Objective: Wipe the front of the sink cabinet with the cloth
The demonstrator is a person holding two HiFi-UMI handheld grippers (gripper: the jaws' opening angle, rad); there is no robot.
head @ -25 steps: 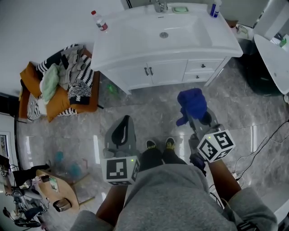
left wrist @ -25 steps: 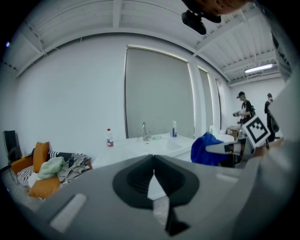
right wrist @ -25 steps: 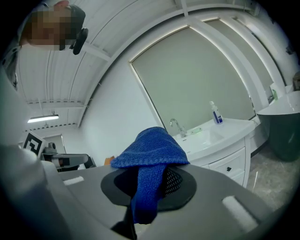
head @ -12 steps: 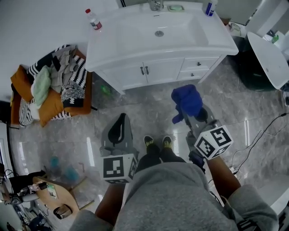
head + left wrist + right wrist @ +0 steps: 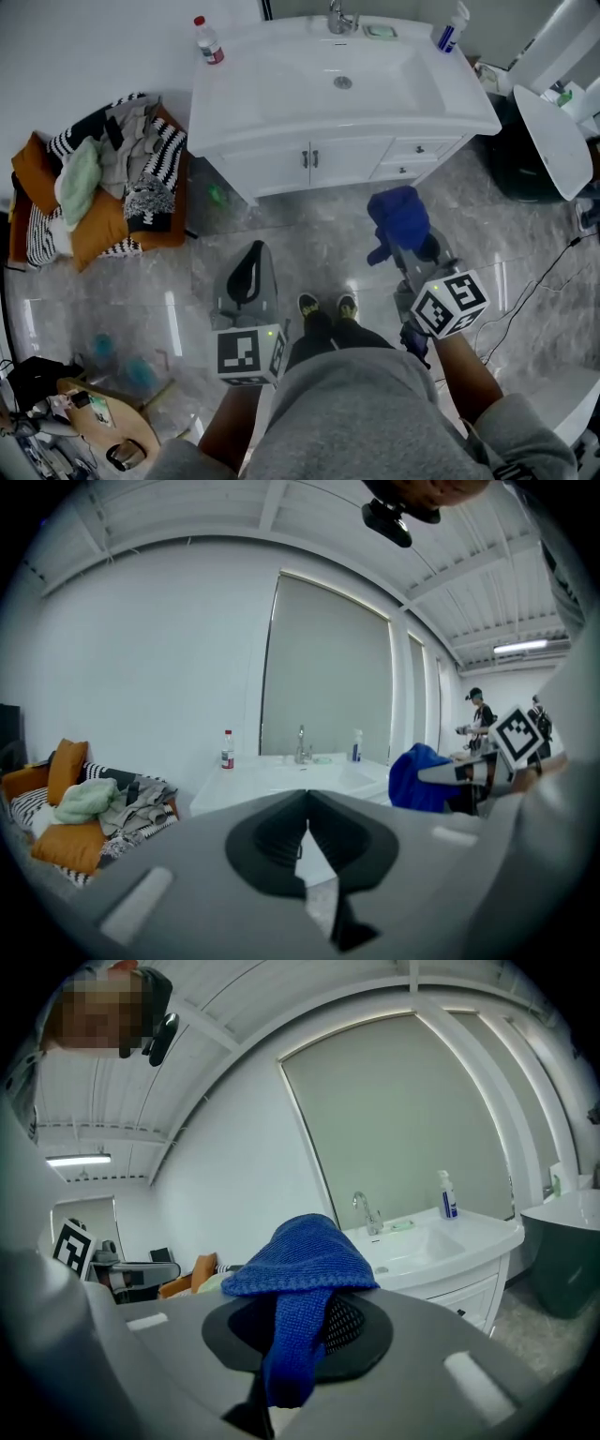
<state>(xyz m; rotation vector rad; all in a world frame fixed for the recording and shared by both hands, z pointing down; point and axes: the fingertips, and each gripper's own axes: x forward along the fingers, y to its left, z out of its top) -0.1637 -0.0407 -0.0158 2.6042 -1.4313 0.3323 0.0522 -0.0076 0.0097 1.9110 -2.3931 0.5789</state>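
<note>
One soft, likely light and floppy cloth [image 5: 400,216] sits clamped mid-bunch in the right gripper [image 5: 409,249], short of the sink cabinet [image 5: 347,155]; left gripper [image 5: 304,841] jaws together, empty.

Since 1 s ago the head view has swung. The sink cabinet [image 5: 347,159] sits a little lower in frame, the pile of clothes [image 5: 103,187] lies further left, and the round table [image 5: 108,427] has slid toward the bottom edge. The cloth [image 5: 401,217] shows slightly nearer the cabinet front.
</note>
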